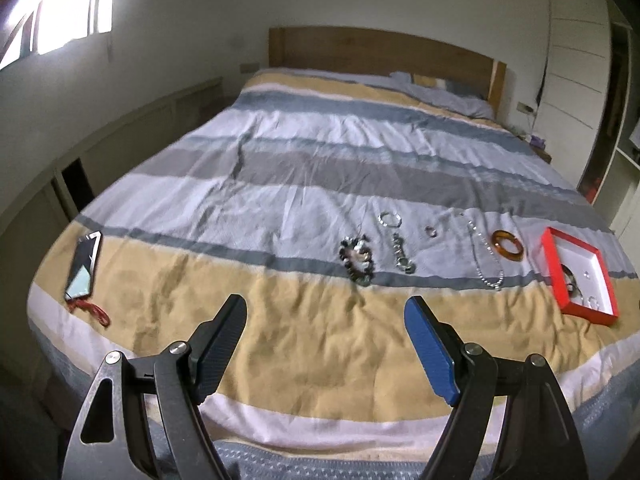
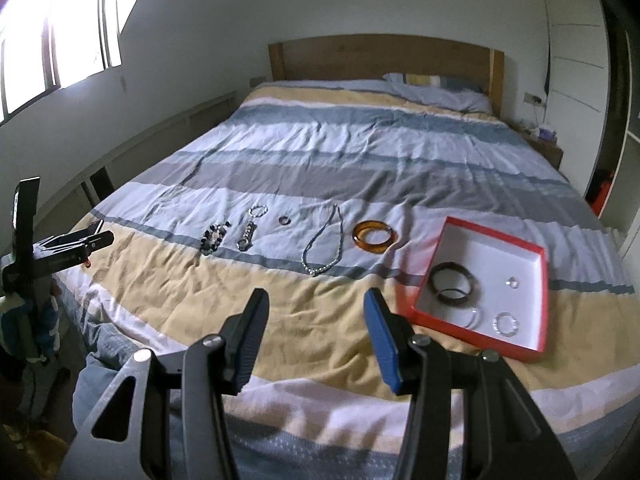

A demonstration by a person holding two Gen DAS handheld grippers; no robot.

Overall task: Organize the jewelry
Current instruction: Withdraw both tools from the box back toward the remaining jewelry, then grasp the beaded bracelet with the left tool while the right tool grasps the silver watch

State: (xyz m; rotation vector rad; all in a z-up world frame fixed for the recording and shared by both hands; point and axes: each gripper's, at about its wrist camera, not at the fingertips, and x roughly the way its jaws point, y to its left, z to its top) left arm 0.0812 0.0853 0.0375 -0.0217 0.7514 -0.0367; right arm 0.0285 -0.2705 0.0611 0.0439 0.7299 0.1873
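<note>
Jewelry lies in a row on the striped bed: a dark bead bracelet (image 1: 357, 261) (image 2: 216, 235), a silver chain piece (image 1: 401, 254) (image 2: 250, 228), a small ring (image 1: 430, 232) (image 2: 284, 220), a pearl necklace (image 1: 486, 264) (image 2: 324, 246) and an amber bangle (image 1: 508, 249) (image 2: 375, 237). A red box with a white inside (image 1: 552, 268) (image 2: 520, 252) at the right holds a dark bangle (image 2: 453, 282) and small clear pieces (image 2: 506, 323). My left gripper (image 1: 326, 344) is open and empty above the yellow stripe. My right gripper (image 2: 316, 330) is open and empty, left of the box.
A phone with a red cord (image 1: 84, 266) lies at the bed's left edge. The wooden headboard (image 1: 380, 54) and a pillow (image 1: 444, 94) are at the far end. Cabinets (image 1: 576, 80) stand on the right, a low shelf (image 1: 120, 136) on the left.
</note>
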